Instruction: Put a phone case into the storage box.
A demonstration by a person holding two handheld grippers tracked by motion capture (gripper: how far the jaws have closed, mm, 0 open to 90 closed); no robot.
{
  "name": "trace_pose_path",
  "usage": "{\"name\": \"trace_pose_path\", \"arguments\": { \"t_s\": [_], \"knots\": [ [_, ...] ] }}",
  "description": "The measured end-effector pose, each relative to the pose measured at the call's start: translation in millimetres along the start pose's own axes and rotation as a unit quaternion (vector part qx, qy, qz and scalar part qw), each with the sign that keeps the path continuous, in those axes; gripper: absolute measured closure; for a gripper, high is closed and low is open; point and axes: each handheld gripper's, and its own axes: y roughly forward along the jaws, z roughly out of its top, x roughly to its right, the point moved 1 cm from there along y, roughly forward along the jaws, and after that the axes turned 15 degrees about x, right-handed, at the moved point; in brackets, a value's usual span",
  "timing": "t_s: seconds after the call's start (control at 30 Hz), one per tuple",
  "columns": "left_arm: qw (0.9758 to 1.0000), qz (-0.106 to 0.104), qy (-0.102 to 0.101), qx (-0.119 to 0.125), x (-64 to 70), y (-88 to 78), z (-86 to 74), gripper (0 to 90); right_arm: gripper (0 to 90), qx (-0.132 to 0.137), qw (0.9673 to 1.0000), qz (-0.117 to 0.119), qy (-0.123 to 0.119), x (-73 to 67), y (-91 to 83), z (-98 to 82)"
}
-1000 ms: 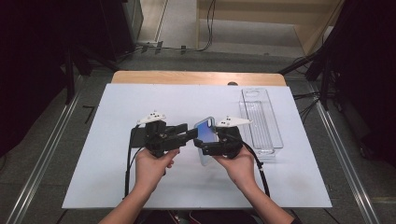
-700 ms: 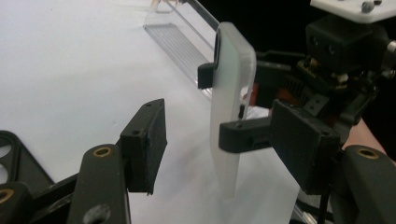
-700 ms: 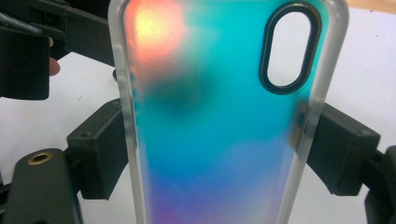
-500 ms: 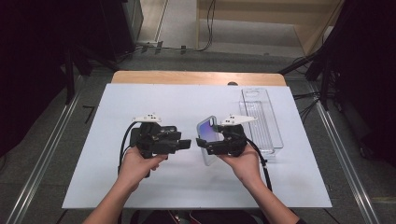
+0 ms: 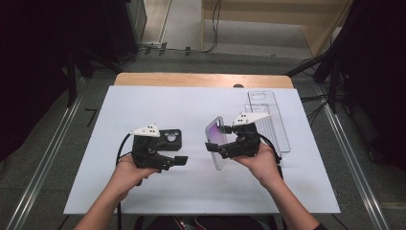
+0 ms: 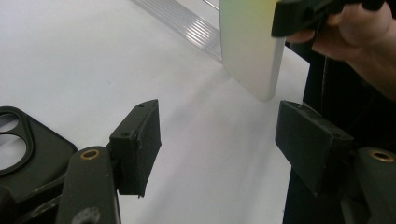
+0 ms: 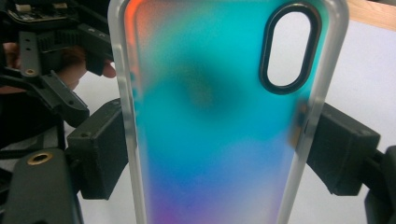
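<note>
The right gripper [image 5: 216, 146] pinches the iridescent phone case [image 7: 219, 116] by its long edges, holding it upright above the white table [image 5: 191, 105]; the left gripper [image 5: 181, 160] has just been opening its jaws, which stand spread with nothing between them; a black phone case [image 5: 168, 138] lies flat just behind it; a clear plastic tray [image 5: 270, 120] sits beyond the right gripper.

The high view looked down and forward over the white table [image 5: 191, 110]. Each gripper view rode low between its own jaws, close in. All three caught the iridescent phone case [image 5: 216, 139] [image 6: 250, 46] [image 7: 219, 116] ahead of the left gripper [image 5: 181, 160].
</note>
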Motion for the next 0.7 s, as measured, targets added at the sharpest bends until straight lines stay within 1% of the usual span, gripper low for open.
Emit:
{"name": "trace_pose_path", "arguments": {
  "t_s": [0.1, 0.2, 0.27, 0.33, 0.37, 0.43, 0.47, 0.53, 0.67, 0.7],
  "knots": [
    [0.9999, -0.01, 0.006, -0.003, -0.4, -2.9, -2.1, 31.6, 14.8, -0.004, 0.9999, 0.015, 0.003, 1.7, -3.7, 3.0],
    [0.9998, -0.014, 0.01, -0.008, -0.7, -5.0, -4.5, 30.2, 14.8, -0.002, 0.9996, 0.03, 0.005, 3.2, -7.7, 5.1],
    [0.9997, -0.016, 0.014, -0.012, -0.5, -6.0, -6.1, 30.2, 14.7, -0.004, 0.9995, 0.033, -0.001, 3.8, -10.3, 6.7],
    [0.9994, -0.022, 0.02, -0.017, -0.9, -6.9, -8.1, 30.2, 14.8, -0.003, 0.9992, 0.038, -0.008, 4.1, -13.5, 7.6],
    [0.9993, -0.022, 0.02, -0.024, -1.2, -7.3, -9.8, 30.2, 14.8, -0.004, 0.9992, 0.038, -0.01, 4.5, -14.9, 8.0],
    [0.9993, -0.018, 0.017, -0.029, -2.1, -7.8, -12.5, 30.2, 14.7, -0.009, 0.9991, 0.04, -0.009, 5.9, -18.2, 8.8],
    [0.9992, -0.022, 0.013, -0.03, -3.5, -8.5, -14.0, 30.2, 14.8, -0.012, 0.9991, 0.041, -0.007, 8.5, -22.1, 10.0],
    [0.9992, -0.024, 0.005, -0.033, -6.0, -9.7, -17.1, 30.2, 14.7, -0.007, 0.9991, 0.041, -0.005, 10.5, -25.4, 11.1],
    [0.9991, -0.005, 0.008, -0.042, -8.9, -11.6, -24.2, 30.2, 14.8, -0.005, 0.9993, 0.037, -0.008, 12.2, -30.3, 13.1],
    [0.9992, 0.0, 0.009, -0.04, -9.1, -12.2, -25.7, 30.2, 14.7, -0.002, 0.9993, 0.035, -0.009, 12.6, -31.5, 13.7]
  ]
}}
